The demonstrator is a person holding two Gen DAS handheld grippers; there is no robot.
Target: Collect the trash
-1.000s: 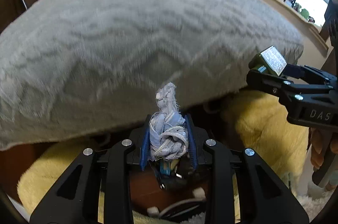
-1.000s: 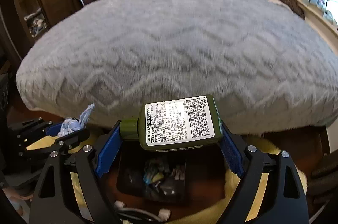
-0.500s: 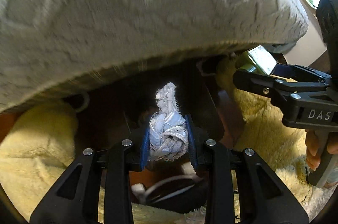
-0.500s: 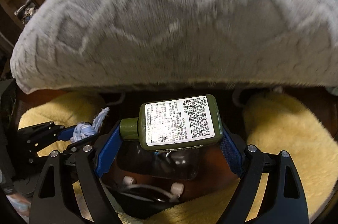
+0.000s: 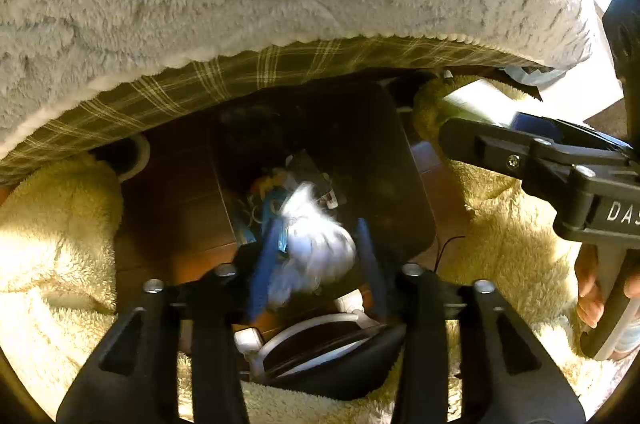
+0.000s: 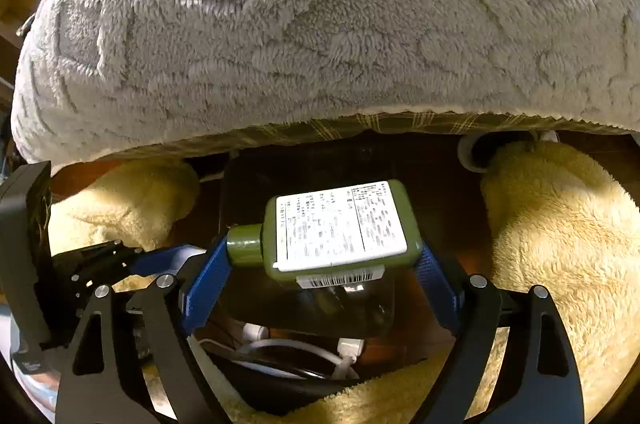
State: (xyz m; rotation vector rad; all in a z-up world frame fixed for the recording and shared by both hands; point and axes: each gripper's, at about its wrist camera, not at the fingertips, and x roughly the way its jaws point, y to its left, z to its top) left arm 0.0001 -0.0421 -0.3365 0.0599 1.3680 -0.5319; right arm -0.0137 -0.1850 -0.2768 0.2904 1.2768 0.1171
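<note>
We see left gripper (image 5: 316, 256) jaws just opening, pale rag (image 5: 316, 244) loose between them above dark bin (image 5: 384, 160). Right gripper (image 6: 320, 264) jaws just widening, green bottle (image 6: 340, 228) between them.

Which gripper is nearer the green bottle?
Right. The green bottle sits between the right gripper's fingers; the left gripper, beside it, has a white rag between its opening jaws.

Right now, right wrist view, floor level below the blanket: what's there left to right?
Left tongs → left yellow fleece cushion → green bottle between the right tongs, over the dark bin → right yellow fleece cushion.
</note>
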